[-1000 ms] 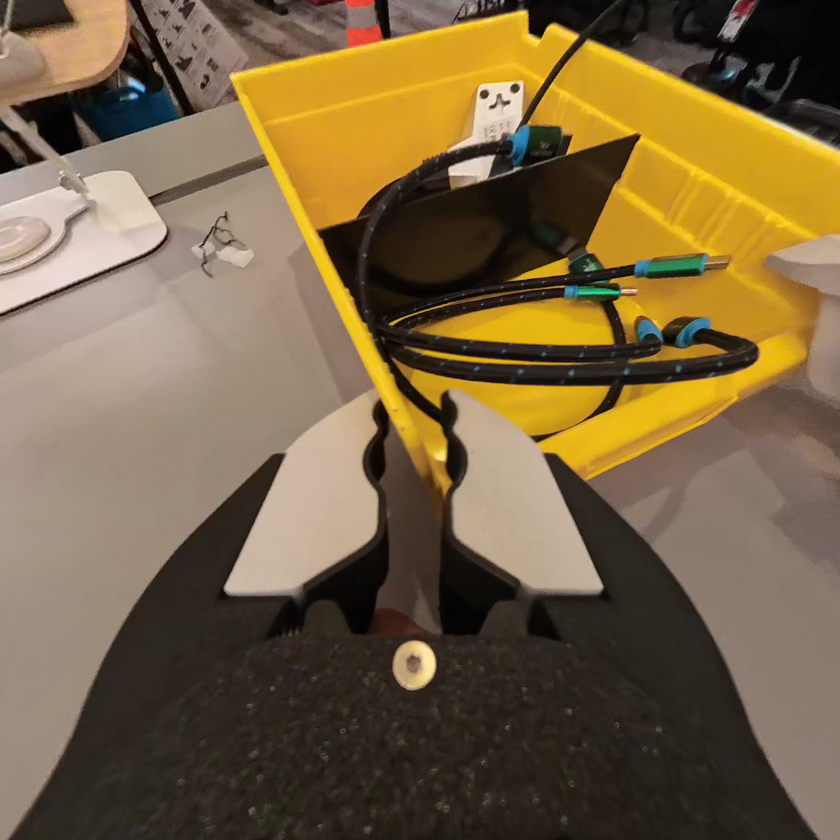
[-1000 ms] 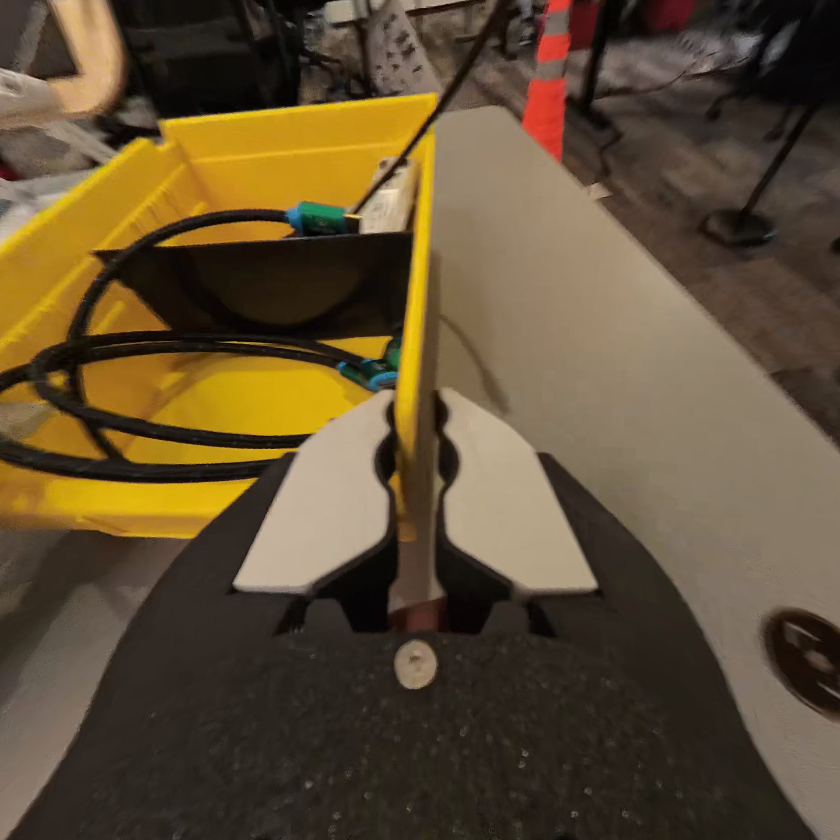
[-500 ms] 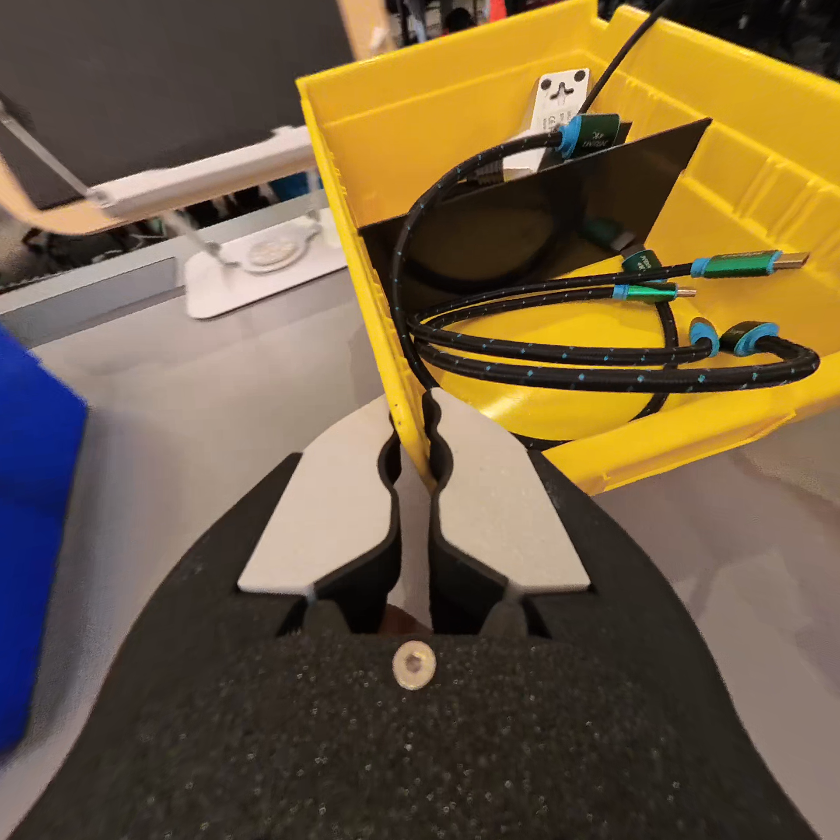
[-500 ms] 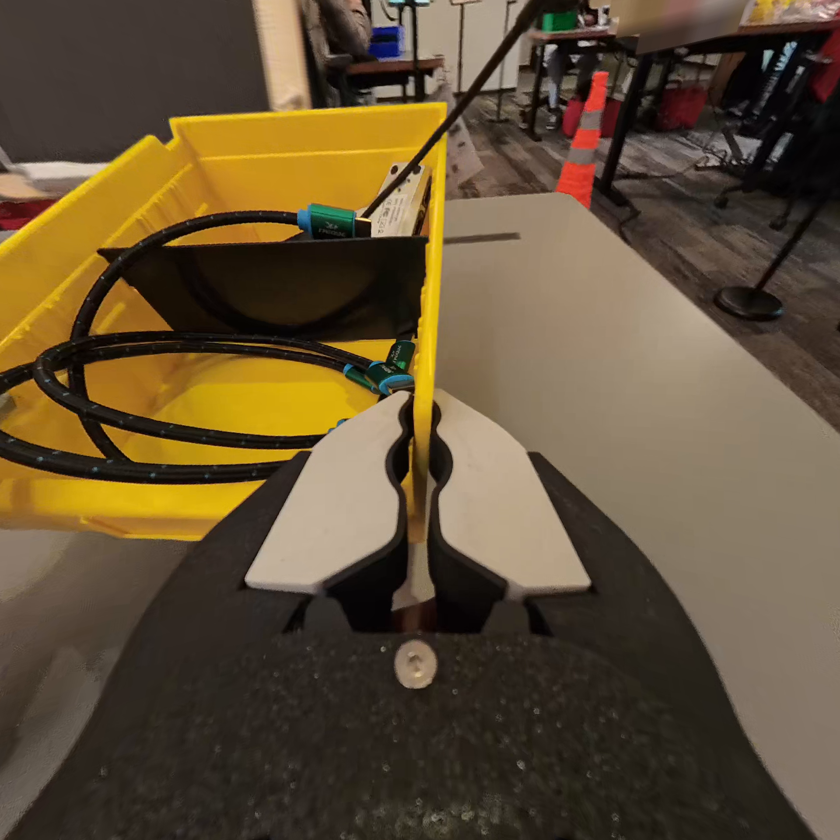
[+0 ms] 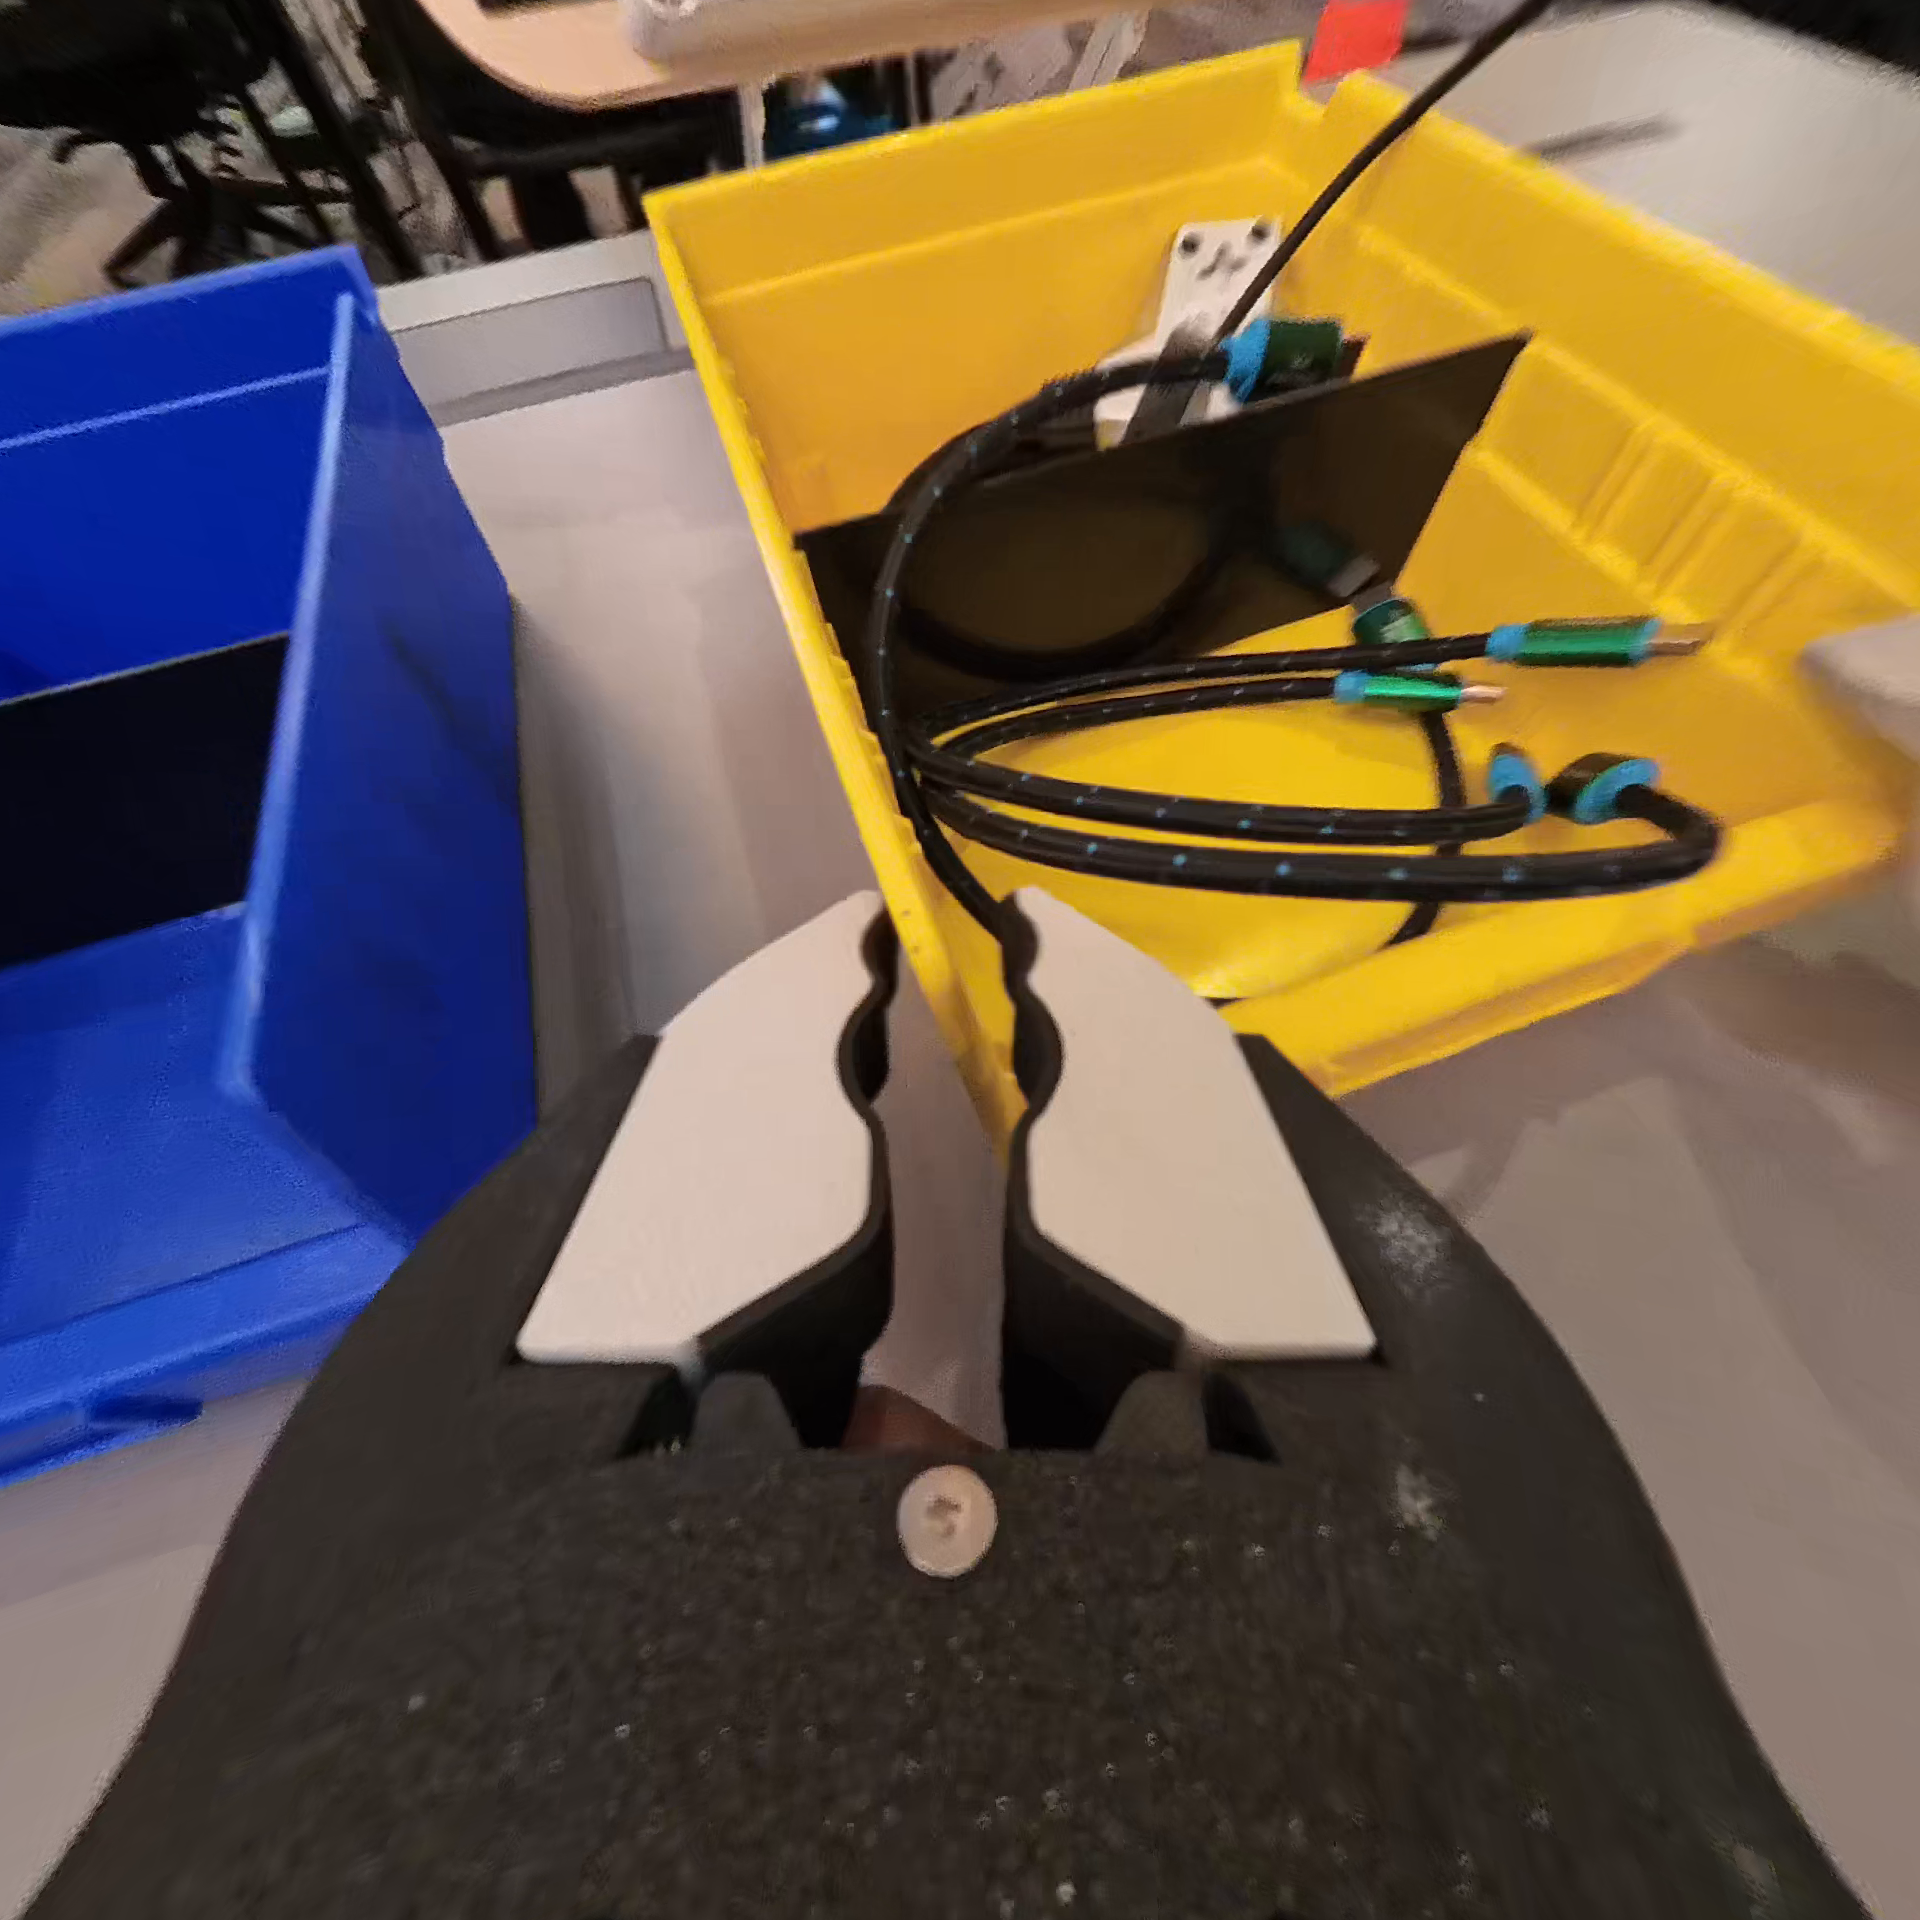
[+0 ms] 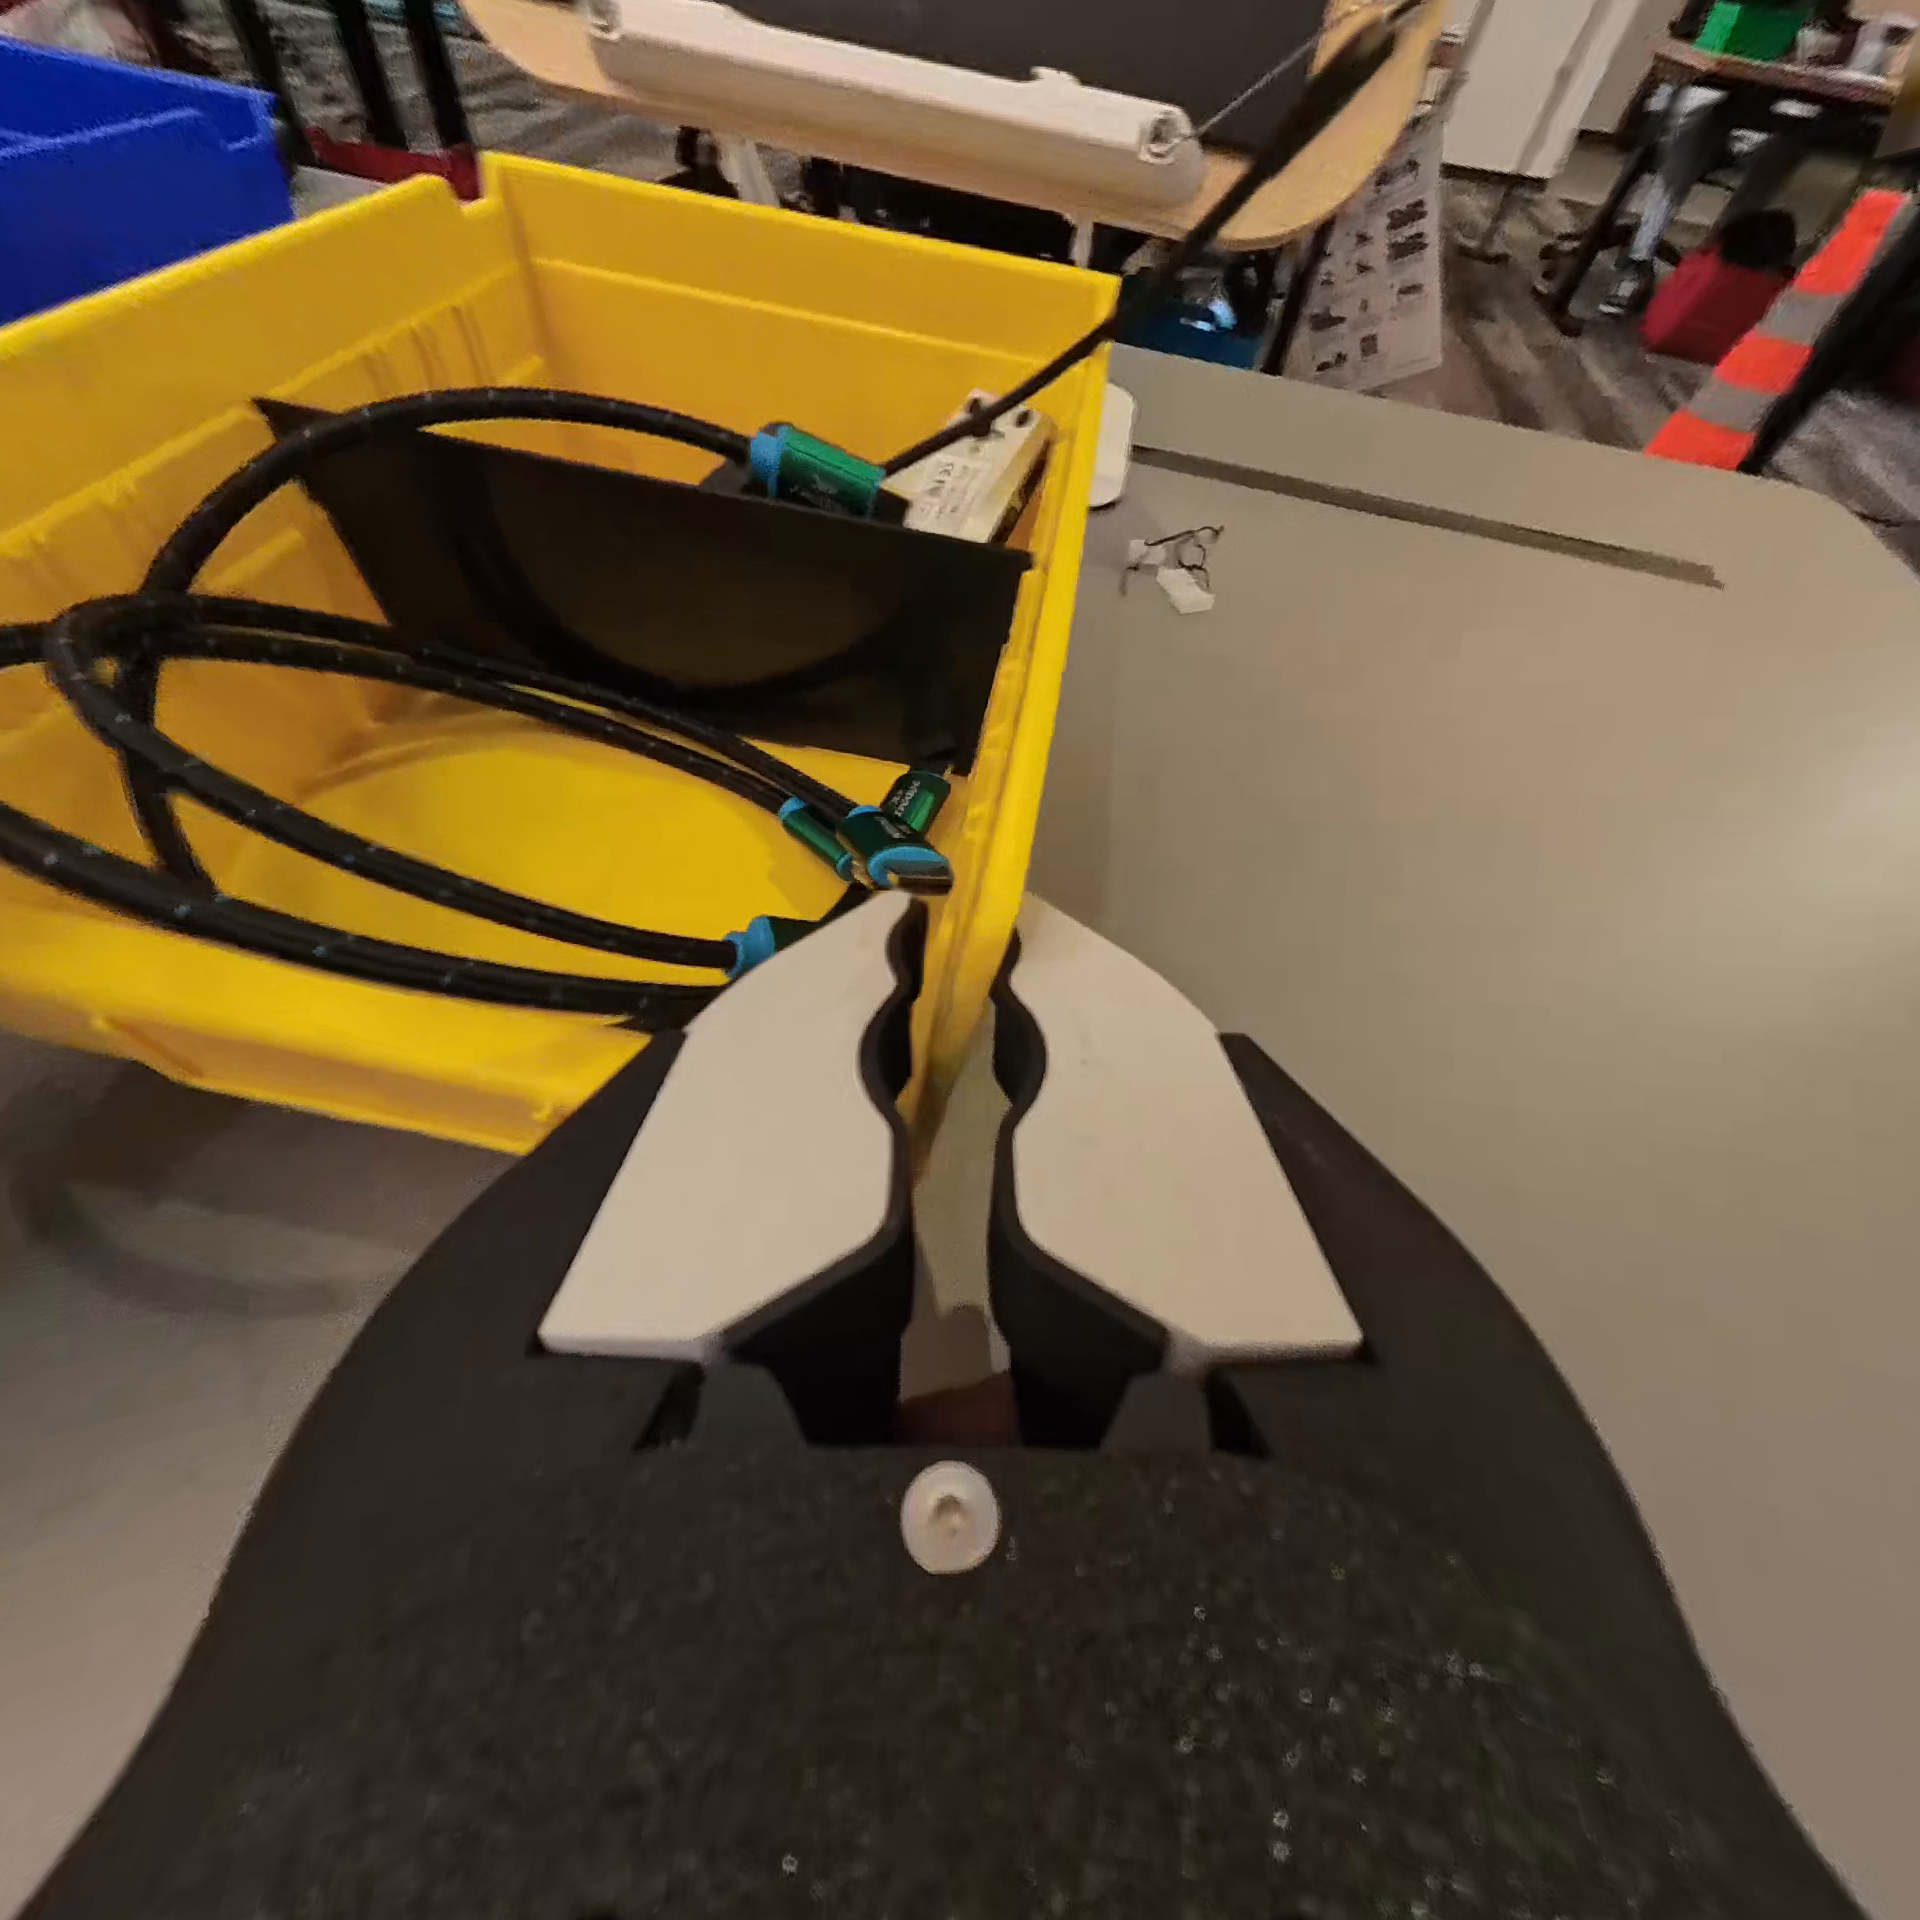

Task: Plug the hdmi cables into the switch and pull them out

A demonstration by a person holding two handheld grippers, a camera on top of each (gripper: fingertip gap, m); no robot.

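Moved across the table [image 6: 1455, 935] in the last half second: yellow bin [image 5: 935, 260] now just beside a blue bin [image 5: 364, 727] that was barely in sight before, and seemingly set down. Held at both near corners. Right gripper [image 6: 956, 935] closed on the right wall, fingers pinching the plastic. Left gripper [image 5: 948, 935] astride the left wall with more gap than a moment ago, so cannot tell whether gripping or letting go. Inside, nothing shifted: switch [image 5: 1210, 281] leaning at the back behind the black divider [image 5: 1351, 447], a thin cord [image 5: 1382, 135] running up out of it and one green plug [image 5: 1294, 358] against it, seemingly seated. Cables [image 5: 1247, 831] coiled in front of the divider, loose plugs [image 5: 1569, 642] lying toward the right wall. By the look of it, repositioning nearly done and the plugging proper not begun; next, release the walls and reach in for a loose plug. Worth watching: a cable loop right at the left fingertips, easy to snag on the way out.
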